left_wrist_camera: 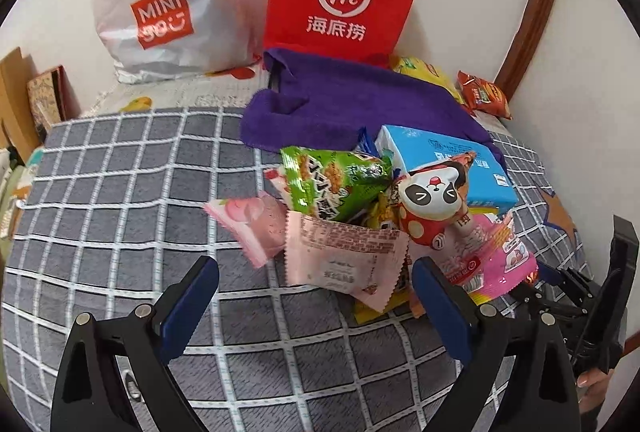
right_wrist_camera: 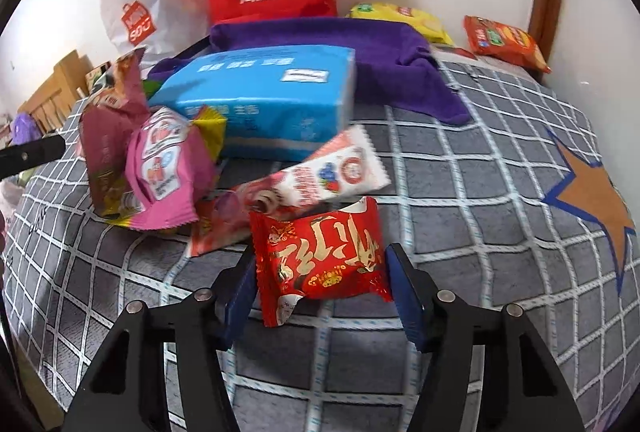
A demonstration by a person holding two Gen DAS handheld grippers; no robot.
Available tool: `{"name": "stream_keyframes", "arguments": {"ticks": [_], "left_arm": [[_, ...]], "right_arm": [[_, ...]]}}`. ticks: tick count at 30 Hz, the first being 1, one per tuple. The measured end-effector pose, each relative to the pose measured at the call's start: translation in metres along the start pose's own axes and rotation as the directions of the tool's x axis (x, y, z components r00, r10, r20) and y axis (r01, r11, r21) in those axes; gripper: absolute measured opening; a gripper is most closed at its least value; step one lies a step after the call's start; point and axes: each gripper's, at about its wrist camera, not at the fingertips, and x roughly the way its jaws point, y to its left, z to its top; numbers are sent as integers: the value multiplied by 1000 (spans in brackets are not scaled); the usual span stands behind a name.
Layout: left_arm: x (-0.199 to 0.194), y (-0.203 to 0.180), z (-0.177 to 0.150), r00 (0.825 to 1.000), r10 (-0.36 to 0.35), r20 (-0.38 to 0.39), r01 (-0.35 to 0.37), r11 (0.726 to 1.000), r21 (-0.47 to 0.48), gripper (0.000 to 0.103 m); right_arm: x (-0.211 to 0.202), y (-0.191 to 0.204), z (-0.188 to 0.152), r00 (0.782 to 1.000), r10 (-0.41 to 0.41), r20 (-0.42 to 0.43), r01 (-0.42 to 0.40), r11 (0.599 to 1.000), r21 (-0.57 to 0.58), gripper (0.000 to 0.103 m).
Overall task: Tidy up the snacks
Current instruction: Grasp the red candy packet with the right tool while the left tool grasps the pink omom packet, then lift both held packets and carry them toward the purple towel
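While the snack pile point(left_wrist_camera: 384, 216) sits heaped on the checked bed cover point(left_wrist_camera: 132, 192), near the purple towel point(left_wrist_camera: 344, 100), expect every packet to be light, crinkly and slippery. Your biggest item, the blue box point(right_wrist_camera: 260, 100), looks stiff; take it across its short sides. The green bag point(left_wrist_camera: 332, 184) is puffed and soft, so pinch a sealed edge. Your right claw point(right_wrist_camera: 320, 292) straddles the red packet point(right_wrist_camera: 324, 260), pads at both sides; I cannot tell whether they press it yet. Grip its crimped ends, since what's inside may crush. Your left claw point(left_wrist_camera: 316, 304) is spread wide, holding nothing, in front of the pink wrapper point(left_wrist_camera: 344, 252). Packets under the heap are hidden, and most labels are unreadable.
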Motion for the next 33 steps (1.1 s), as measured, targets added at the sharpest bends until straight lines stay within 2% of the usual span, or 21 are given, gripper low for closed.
{"name": "stream_keyframes", "arguments": {"ticks": [7,15,17,19,22,33], "left_arm": [[30,-2,1,998,-11,-55,12,1000,21,97],[54,1,-1,992,-80,-96,80,997,-13,96],[54,0,-3,993,-75,-93,75,997,0,93],[51,-2,-5,994,-64,-92,66,997,25,82],[47,-2,-7,993,-69,-94,73,997,38,72],[19,12,-13,994,-91,-67,92,996,14,61]], "right_arm": [[1,-13,-4,999,-32,8,32,999,26,61],[7,-11,-4,999,-46,18,46,999,10,64],[7,-11,-4,999,-46,20,45,999,8,65],[7,-12,-5,999,-41,22,41,999,12,65],[6,-12,-5,999,-39,25,39,999,14,65],[-4,-9,-8,997,-69,39,68,997,23,63]]}}
